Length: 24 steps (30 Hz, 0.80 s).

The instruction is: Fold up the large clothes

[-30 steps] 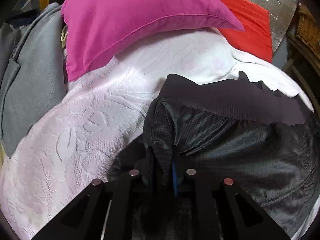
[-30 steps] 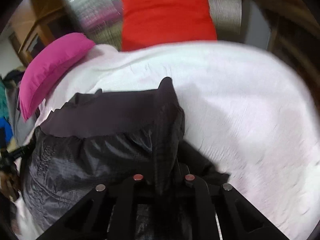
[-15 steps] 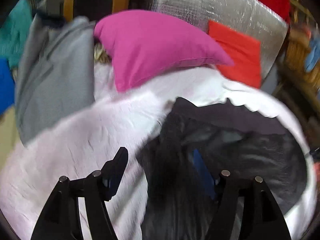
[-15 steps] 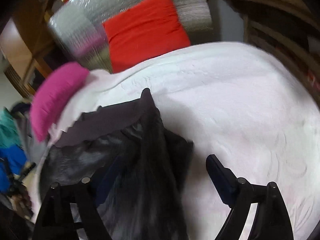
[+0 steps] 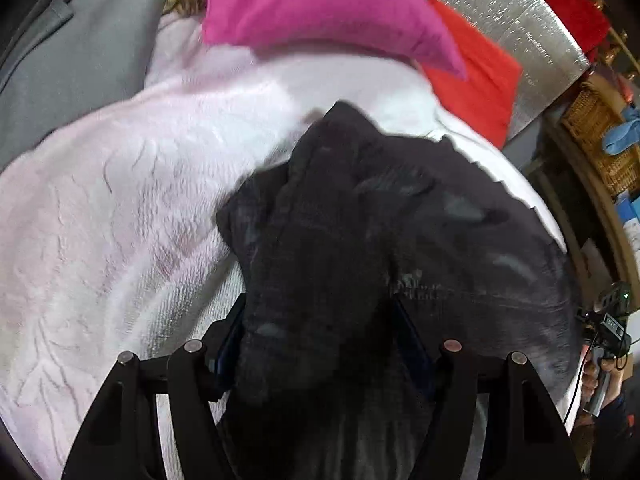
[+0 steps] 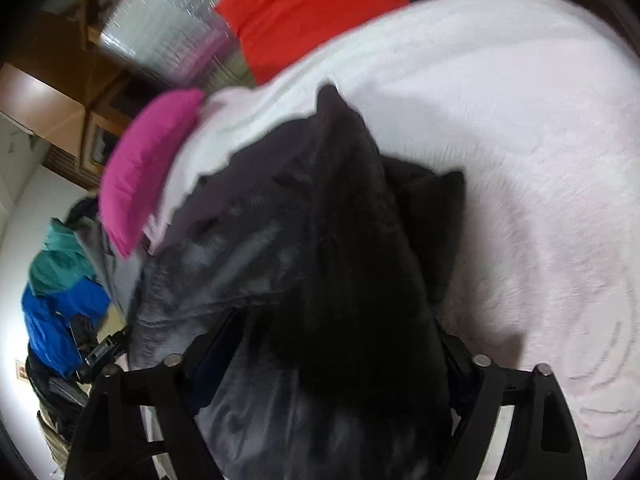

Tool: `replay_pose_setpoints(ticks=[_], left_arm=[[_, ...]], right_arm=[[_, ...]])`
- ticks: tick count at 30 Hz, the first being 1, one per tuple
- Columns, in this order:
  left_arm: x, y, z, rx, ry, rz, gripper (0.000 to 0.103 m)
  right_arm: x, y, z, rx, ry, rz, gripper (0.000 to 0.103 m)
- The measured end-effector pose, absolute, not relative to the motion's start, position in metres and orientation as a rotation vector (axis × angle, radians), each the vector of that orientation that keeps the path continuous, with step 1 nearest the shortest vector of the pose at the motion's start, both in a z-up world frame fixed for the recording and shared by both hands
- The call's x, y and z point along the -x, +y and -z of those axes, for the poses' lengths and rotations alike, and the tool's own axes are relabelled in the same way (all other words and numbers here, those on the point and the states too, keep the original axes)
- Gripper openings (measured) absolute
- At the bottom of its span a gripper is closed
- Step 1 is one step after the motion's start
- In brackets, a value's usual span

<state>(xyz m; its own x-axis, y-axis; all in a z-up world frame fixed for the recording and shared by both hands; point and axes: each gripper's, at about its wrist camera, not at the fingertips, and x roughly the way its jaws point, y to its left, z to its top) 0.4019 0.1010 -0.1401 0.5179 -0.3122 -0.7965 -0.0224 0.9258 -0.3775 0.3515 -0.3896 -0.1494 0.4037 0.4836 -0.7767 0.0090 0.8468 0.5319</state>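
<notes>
A large black quilted jacket [image 5: 400, 220] lies bunched on a pale pink blanket [image 5: 100, 220] over a bed. My left gripper [image 5: 320, 344] is open, its fingers spread wide, and a ridge of the jacket lies in the gap between them. In the right wrist view the same jacket [image 6: 320, 240] fills the middle. My right gripper [image 6: 320, 352] is open too, with the jacket's dark fold lying between its spread fingers. The fingertips of both are partly hidden by cloth.
A magenta pillow [image 5: 320, 12] and a red pillow [image 5: 480, 76] lie at the head of the bed against a silver foil panel [image 5: 520, 28]. A grey garment [image 5: 72, 60] lies at the left. Blue and teal clothes [image 6: 60, 280] are piled beside the bed. A wicker basket [image 5: 600, 128] stands at the right.
Both grippers were shut on the jacket's edge a second ago. They have opened wide and now sit over the bunched jacket, which has dropped onto the bed.
</notes>
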Motion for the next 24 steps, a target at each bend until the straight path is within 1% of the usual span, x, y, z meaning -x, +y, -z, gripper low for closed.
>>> replay_pose_setpoints(ticks=[1,2,3,4,5,6,8,11,14,15,17,20,22,23,24], left_arm=[[-0.402,0.099,0.139,0.373,1.009,0.200,0.043],[-0.402,0.095,0.136,0.366,1.006,0.208,0.036],[-0.401,0.088,0.131,0.322,1.003,0.193,0.027],[-0.401,0.079,0.125,0.263,1.000,0.176,0.024],[-0.402,0.070,0.119,0.206,0.999,0.151,0.023],[-0.402,0.065,0.111,0.178,0.998,0.126,0.021],[-0.400,0.064,0.091,0.176,0.977,0.107,0.019],[-0.383,0.056,0.038,0.134,0.879,0.122,0.016],[-0.350,0.049,-0.018,0.114,0.759,0.139,0.015],[-0.340,0.048,-0.028,0.113,0.734,0.144,0.015],[-0.307,0.047,-0.042,0.096,0.690,0.156,0.015],[-0.268,0.051,-0.028,0.122,0.690,0.177,0.015],[-0.248,0.052,-0.001,0.146,0.707,0.192,0.016],[-0.238,0.052,0.024,0.172,0.751,0.198,0.017],[-0.232,0.051,0.051,0.188,0.825,0.199,0.020]], right_arm=[[-0.353,-0.387,0.150,-0.497,1.126,-0.313,0.062],[-0.352,-0.386,0.148,-0.508,1.132,-0.318,0.040],[-0.352,-0.379,0.138,-0.479,1.142,-0.316,0.030],[-0.351,-0.373,0.130,-0.426,1.139,-0.302,0.027],[-0.351,-0.361,0.118,-0.344,1.137,-0.284,0.025],[-0.351,-0.349,0.104,-0.271,1.132,-0.271,0.024],[-0.350,-0.339,0.078,-0.222,1.105,-0.269,0.022],[-0.339,-0.324,0.021,-0.161,1.026,-0.291,0.019],[-0.313,-0.314,-0.034,-0.112,0.942,-0.315,0.018],[-0.296,-0.315,-0.052,-0.109,0.907,-0.326,0.018],[-0.270,-0.320,-0.063,-0.108,0.877,-0.329,0.018],[-0.225,-0.341,-0.045,-0.143,0.878,-0.308,0.018],[-0.200,-0.361,-0.003,-0.229,0.918,-0.290,0.018],[-0.192,-0.369,0.016,-0.269,0.938,-0.285,0.019],[-0.181,-0.380,0.052,-0.338,0.988,-0.266,0.022]])
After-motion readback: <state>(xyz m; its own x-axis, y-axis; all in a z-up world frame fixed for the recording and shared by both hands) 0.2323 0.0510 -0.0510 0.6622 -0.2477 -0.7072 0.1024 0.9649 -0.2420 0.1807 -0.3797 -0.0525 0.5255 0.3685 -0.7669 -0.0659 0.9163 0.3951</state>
